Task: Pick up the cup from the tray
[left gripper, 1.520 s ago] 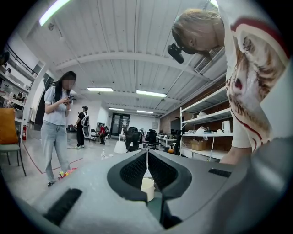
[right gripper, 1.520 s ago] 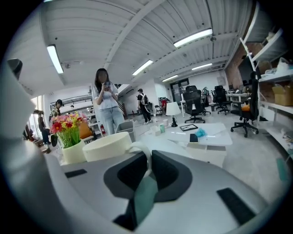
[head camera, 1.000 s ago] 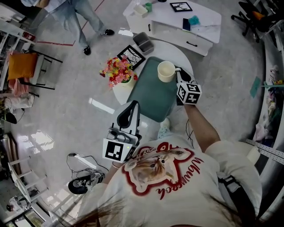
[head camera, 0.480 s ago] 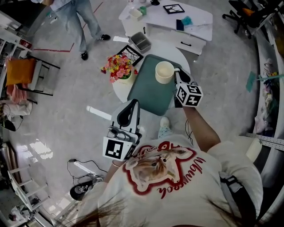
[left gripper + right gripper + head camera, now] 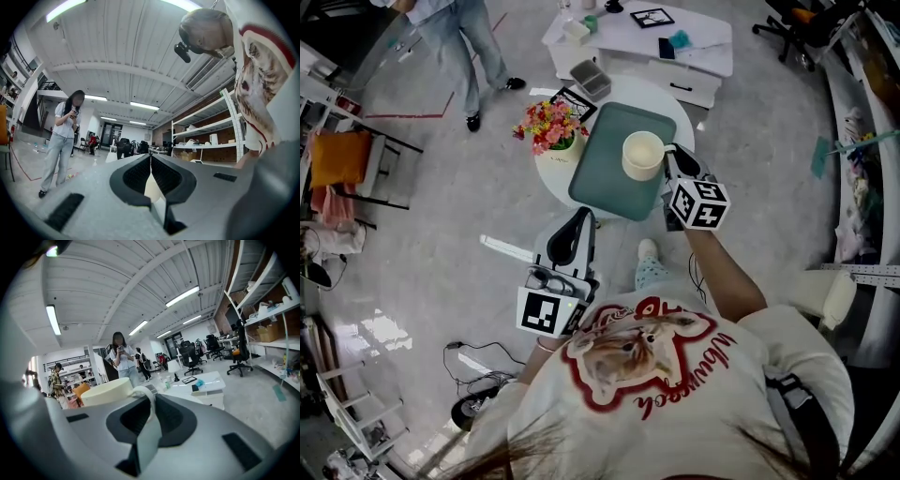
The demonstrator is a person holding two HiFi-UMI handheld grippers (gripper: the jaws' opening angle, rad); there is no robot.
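Closest in, we are holding the left gripper (image 5: 581, 221) low by our white shirt (image 5: 675, 394), off the table, its jaws pressed together with nothing between them. Further out, we are reaching the right gripper (image 5: 667, 154) over the table's near edge, and its jaws are clamping narrowly on the handle (image 5: 146, 397) of the cream cup (image 5: 642, 155). The cup is sitting upright over the right part of the green tray (image 5: 609, 173); we cannot tell whether its base is touching the tray. The tray is lying on a small round white table (image 5: 689, 117), with a pot of flowers (image 5: 548, 127) just beside its left edge and a picture frame (image 5: 575, 98) behind that. Beyond, a low white bench (image 5: 703, 58) is standing, and a person (image 5: 464, 37) is standing well apart at the far left.
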